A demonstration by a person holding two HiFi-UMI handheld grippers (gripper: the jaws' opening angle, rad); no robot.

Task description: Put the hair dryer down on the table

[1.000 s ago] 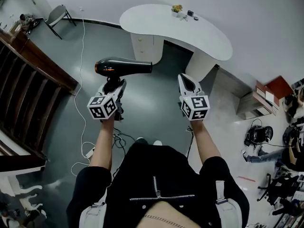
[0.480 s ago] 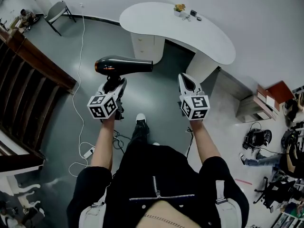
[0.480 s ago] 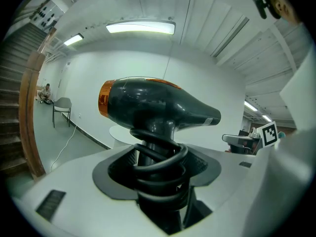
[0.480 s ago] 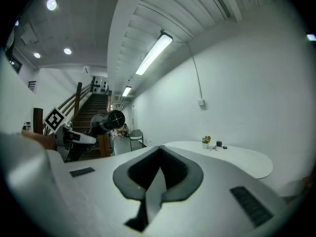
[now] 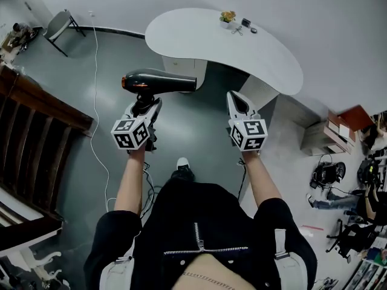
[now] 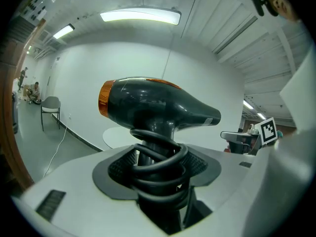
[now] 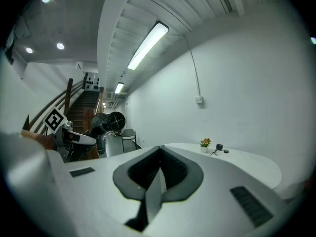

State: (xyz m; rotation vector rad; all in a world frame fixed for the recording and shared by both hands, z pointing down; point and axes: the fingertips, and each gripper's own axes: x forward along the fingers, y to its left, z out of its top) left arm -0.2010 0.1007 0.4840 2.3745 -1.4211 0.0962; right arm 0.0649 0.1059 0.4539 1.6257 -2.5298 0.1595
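A black hair dryer (image 5: 158, 82) with an orange rear ring is held upright, barrel level and nozzle pointing right. My left gripper (image 5: 145, 107) is shut on its handle, where the black cord is coiled (image 6: 157, 168). The dryer (image 6: 148, 105) fills the left gripper view, and it also shows far left in the right gripper view (image 7: 106, 123). My right gripper (image 5: 237, 104) is shut with nothing between its jaws (image 7: 159, 174). The curved white table (image 5: 224, 47) stands ahead, beyond both grippers, over the grey floor.
On the table's far side sit a small flower pot (image 5: 227, 19) and a few small dark items (image 5: 247, 25). A folding chair (image 5: 60, 24) and a white cable (image 5: 95, 95) lie at the left, a wooden staircase (image 5: 30, 144) further left, and clutter (image 5: 338, 174) at the right.
The table has drawn nearer and shifted slightly in view as the person steps forward. Both grippers keep their pose, and the dryer stays held.
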